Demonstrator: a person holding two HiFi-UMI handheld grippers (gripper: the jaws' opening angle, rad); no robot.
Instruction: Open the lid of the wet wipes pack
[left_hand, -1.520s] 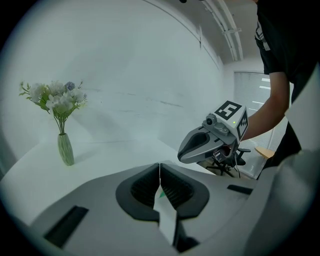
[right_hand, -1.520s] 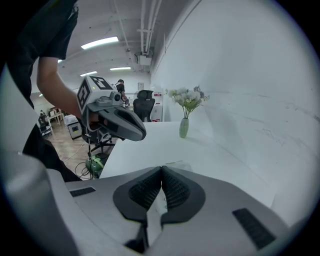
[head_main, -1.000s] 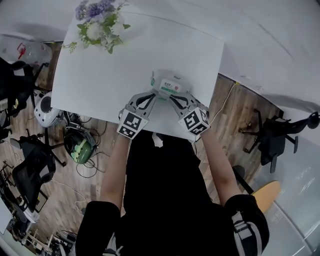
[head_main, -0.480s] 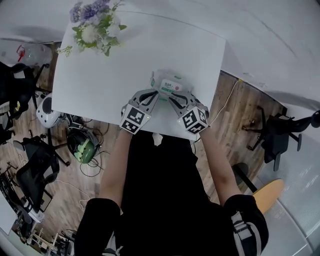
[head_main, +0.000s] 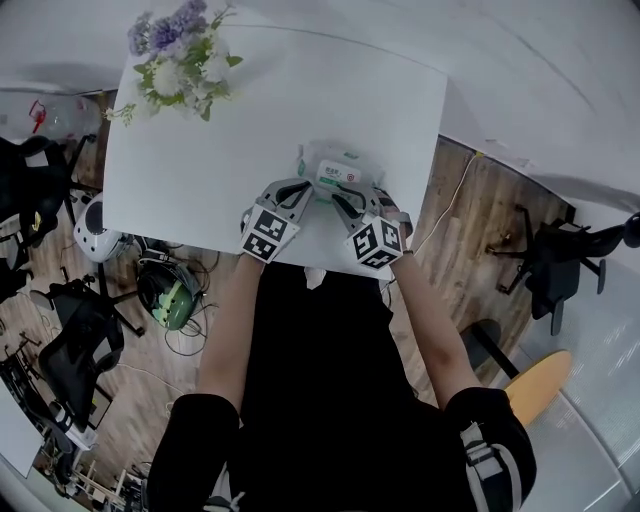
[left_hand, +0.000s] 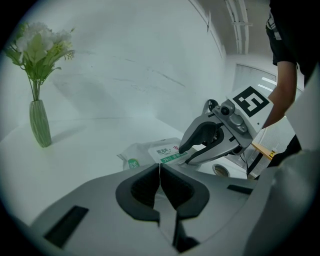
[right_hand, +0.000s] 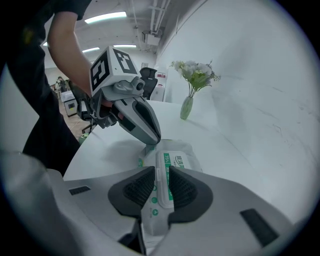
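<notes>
lid gripped by right hand-held gripper; left hand-held gripper closed at pack edge.

We find bare table open beyond and left of the wet wipes pack, flower vase well apart at far left, left gripper and right gripper clamped on its near side, table edge seemingly near on its right.

We are looking down on a white table carrying a wet wipes pack near its front edge and a vase of flowers standing at its far left corner
</notes>
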